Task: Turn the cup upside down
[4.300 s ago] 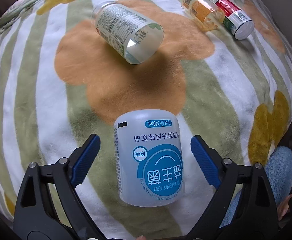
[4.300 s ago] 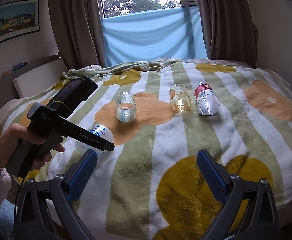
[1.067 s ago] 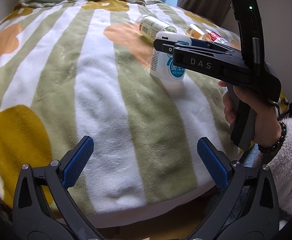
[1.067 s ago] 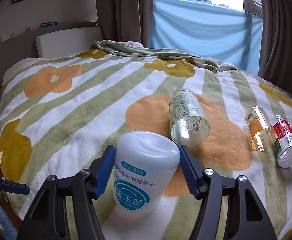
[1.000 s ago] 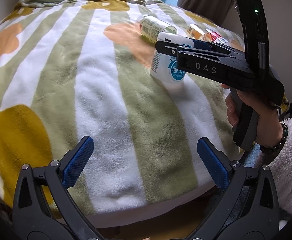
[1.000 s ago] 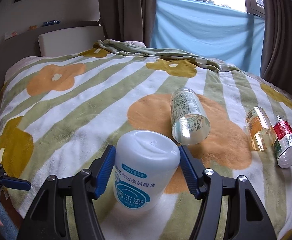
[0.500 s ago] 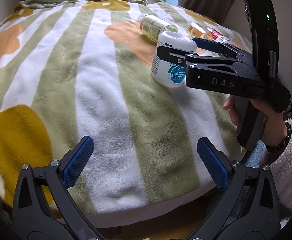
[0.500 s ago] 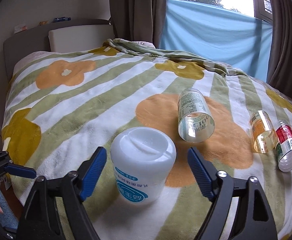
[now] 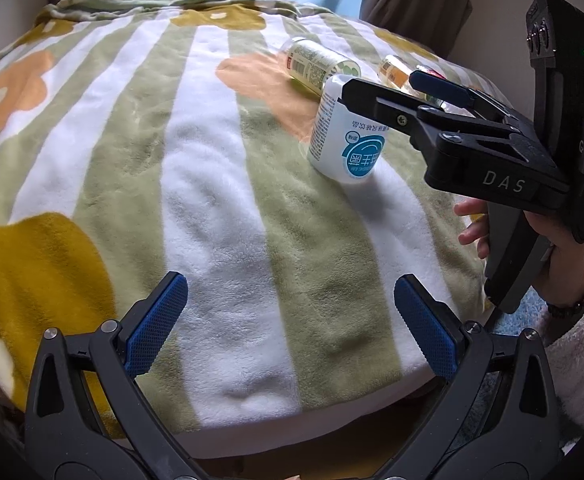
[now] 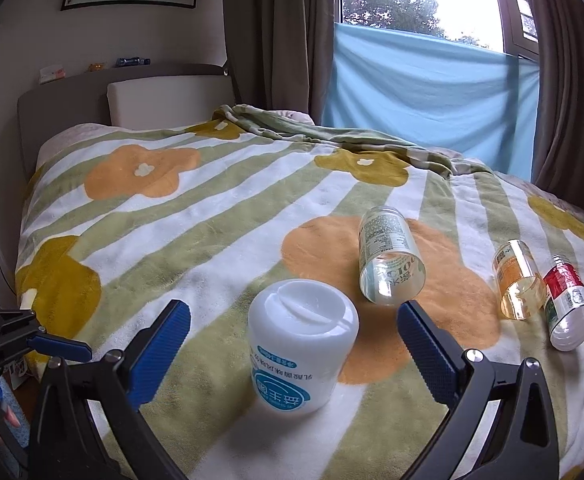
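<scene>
The white plastic cup (image 10: 303, 346) with a blue round label stands upside down on the blanket, its closed base up and its print inverted. My right gripper (image 10: 294, 354) is open, its blue pads (image 10: 159, 350) wide on both sides of the cup and not touching it. In the left wrist view the same cup (image 9: 346, 132) stands at the right, partly behind the right gripper's black body (image 9: 488, 148). My left gripper (image 9: 289, 322) is open and holds nothing, low over the near edge of the bed.
The bed carries a striped blanket (image 10: 195, 240) with orange and yellow flowers. A clear bottle (image 10: 388, 260), an orange-labelled one (image 10: 516, 280) and a red-labelled one (image 10: 568, 308) lie on their sides behind and right of the cup. A hand (image 9: 548, 248) holds the right gripper.
My right gripper has let go of the cup: its pads, pressed on the cup's sides a second ago, now stand wide apart and drawn back. The cup stays upside down. The left gripper stayed put.
</scene>
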Motion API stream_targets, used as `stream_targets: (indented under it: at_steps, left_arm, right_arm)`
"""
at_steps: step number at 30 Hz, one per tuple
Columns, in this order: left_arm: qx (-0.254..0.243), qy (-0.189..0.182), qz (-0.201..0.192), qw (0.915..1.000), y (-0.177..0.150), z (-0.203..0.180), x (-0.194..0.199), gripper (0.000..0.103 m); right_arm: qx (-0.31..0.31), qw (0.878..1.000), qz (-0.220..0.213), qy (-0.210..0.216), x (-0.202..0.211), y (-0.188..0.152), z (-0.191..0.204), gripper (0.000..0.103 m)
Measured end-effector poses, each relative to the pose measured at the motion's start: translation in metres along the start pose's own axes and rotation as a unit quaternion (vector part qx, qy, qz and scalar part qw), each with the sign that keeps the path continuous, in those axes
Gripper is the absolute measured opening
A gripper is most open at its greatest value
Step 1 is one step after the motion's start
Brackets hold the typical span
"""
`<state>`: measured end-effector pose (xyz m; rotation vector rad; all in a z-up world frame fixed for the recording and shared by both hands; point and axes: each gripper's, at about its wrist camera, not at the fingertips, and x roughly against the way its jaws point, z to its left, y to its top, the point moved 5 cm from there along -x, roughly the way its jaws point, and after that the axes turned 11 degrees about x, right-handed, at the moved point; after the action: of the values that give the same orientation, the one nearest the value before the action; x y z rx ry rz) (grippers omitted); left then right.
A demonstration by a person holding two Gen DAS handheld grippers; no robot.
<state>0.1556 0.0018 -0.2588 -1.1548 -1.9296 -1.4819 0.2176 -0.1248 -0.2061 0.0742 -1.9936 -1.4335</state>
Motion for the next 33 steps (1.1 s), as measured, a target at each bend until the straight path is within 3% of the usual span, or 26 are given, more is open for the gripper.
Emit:
stream_targets:
  at_steps: [5, 10, 15, 19, 21, 24, 28, 33]
  left_arm:
    - [0.01, 0.005, -0.046, 0.9989, 0.012, -0.005, 0.033, 0.103]
    - [0.005, 0.024, -0.142, 0.9896, 0.05, -0.025, 0.103, 0.103]
    - [-0.018, 0.044, -0.259, 0.9647, 0.083, -0.057, 0.186, 0.103]
    - [-0.031, 0.064, -0.33, 0.9412, 0.084, -0.078, 0.236, 0.103]
    - [-0.034, 0.06, -0.345, 0.9362, 0.079, -0.085, 0.248, 0.103]
    - [-0.034, 0.058, -0.353, 0.9332, 0.071, -0.092, 0.253, 0.103]
    - [-0.041, 0.065, -0.365, 0.9279, 0.062, -0.096, 0.254, 0.103]
    - [-0.052, 0.072, -0.364, 0.9273, 0.054, -0.1, 0.251, 0.103]
  right_arm:
    - [-0.002, 0.999, -0.033, -0.029, 0.053, 0.027, -0.002, 0.103]
    - [-0.021, 0.996, -0.057, -0.069, 0.126, 0.062, -0.007, 0.103]
    - [-0.027, 0.989, -0.073, -0.124, 0.196, 0.092, -0.007, 0.103]
    - [-0.045, 0.98, -0.073, -0.181, 0.232, 0.097, -0.013, 0.103]
    - [-0.055, 0.969, -0.084, -0.225, 0.249, 0.093, -0.014, 0.103]
    - [-0.067, 0.959, -0.096, -0.259, 0.265, 0.087, -0.013, 0.103]
    - [-0.086, 0.954, -0.091, -0.272, 0.273, 0.076, -0.017, 0.103]
    - [-0.099, 0.952, -0.086, -0.278, 0.278, 0.067, -0.021, 0.103]
